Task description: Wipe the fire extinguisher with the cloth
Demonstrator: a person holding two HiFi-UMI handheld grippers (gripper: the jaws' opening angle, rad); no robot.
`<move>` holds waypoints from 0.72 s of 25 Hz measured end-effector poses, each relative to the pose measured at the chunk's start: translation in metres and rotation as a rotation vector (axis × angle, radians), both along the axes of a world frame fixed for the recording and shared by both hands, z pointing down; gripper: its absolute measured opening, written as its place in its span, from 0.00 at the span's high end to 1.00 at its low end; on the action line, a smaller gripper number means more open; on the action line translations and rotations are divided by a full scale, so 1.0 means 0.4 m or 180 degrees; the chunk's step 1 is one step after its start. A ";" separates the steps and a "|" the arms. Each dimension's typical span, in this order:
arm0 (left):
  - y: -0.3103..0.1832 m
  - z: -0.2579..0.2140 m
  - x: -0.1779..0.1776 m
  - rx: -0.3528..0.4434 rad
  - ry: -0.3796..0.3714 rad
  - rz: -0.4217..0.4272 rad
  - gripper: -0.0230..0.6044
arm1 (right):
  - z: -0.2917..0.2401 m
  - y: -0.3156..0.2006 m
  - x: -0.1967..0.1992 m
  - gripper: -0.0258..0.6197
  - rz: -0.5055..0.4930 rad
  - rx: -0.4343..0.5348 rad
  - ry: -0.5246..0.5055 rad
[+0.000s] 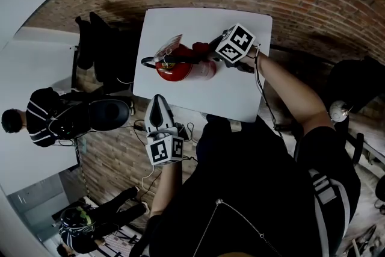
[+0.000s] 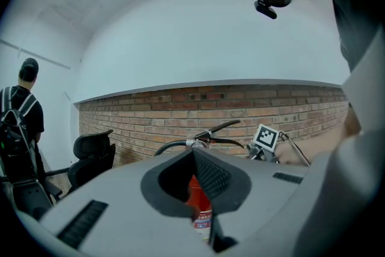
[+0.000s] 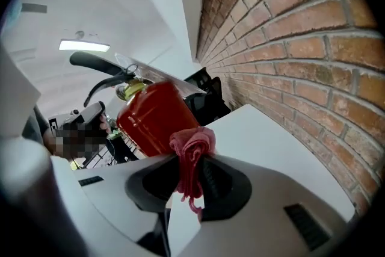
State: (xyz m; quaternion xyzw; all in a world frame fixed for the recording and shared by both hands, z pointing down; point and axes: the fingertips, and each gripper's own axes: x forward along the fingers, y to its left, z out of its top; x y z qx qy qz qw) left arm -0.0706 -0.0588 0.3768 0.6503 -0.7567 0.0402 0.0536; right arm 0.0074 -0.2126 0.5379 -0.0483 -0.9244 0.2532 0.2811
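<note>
On the tabletop (image 1: 240, 99), the upright extinguisher (image 1: 174, 69) stands just beyond the right tool (image 3: 189, 171), which is clamped on the cloth (image 3: 194, 142); the closed left tool (image 2: 194, 156) is farther off.

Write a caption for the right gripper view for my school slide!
Right gripper holds a pink cloth against the red fire extinguisher on a white table beside a brick wall.

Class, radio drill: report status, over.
Left gripper shut, empty, held back. Right gripper shut on red cloth, against upright fire extinguisher. Nothing blocking.

Glossy fire extinguisher (image 3: 153, 123); soft cloth (image 3: 192, 150); matt table (image 1: 240, 93); rough brick wall (image 3: 301, 39).
</note>
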 end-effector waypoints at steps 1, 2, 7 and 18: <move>0.001 0.000 0.001 0.0002 -0.0002 0.0005 0.95 | -0.016 0.003 -0.001 0.80 -0.0014 0.0009 -0.0043; 0.002 -0.001 0.003 0.0006 0.0002 0.0010 0.95 | -0.032 0.006 -0.002 0.80 -0.0025 0.0022 -0.0083; 0.002 -0.005 0.012 0.0013 -0.0005 0.0040 0.95 | -0.093 0.012 0.004 0.80 -0.0023 0.0082 -0.0210; 0.006 -0.010 0.033 0.0030 0.0013 0.0069 0.95 | -0.188 0.029 0.017 0.80 0.0047 0.0226 -0.0394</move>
